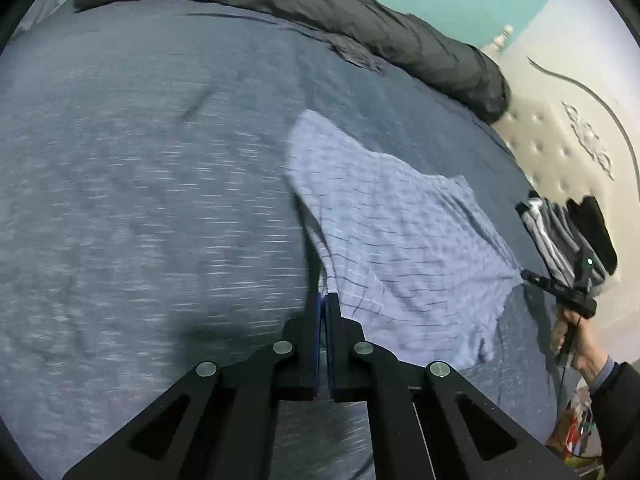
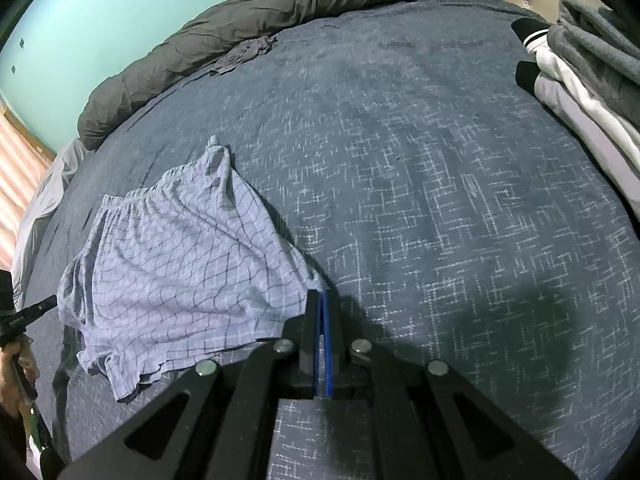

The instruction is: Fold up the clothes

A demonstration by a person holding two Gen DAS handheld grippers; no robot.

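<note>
While both grippers pinch it, the light blue checked shorts point(image 2: 168, 268) lie spread on the dark blue patterned bedspread point(image 2: 440, 200), stretched taut between two corners with creases fanning out from each pinch. Elastic waistband gathered along the upper left edge in the right wrist view; one leg opening droops at lower left. Shorts sit left of centre there, right of centre in the left wrist view.

Left gripper point(image 1: 323, 300): jaws narrow, clamped on a waistband corner, fabric rising straight out of the blue pads. Right gripper point(image 2: 321, 300): jaws narrow, clamped on the opposite corner.

Left wrist view only: cream tufted headboard point(image 1: 560, 140) at right, and the right gripper seen from outside at right edge, a hand point(image 1: 576, 340) around its handle with a dark sleeve below. Heavy motion blur there.

Right wrist view only: stack of folded clothes point(image 2: 592, 80) at upper right, pink striped surface at far left. It is sharp.

Both show the dark grey duvet point(image 1: 320, 12) rolled along the far edge against a teal wall.

Both grippers point steeply down at the bed.
</note>
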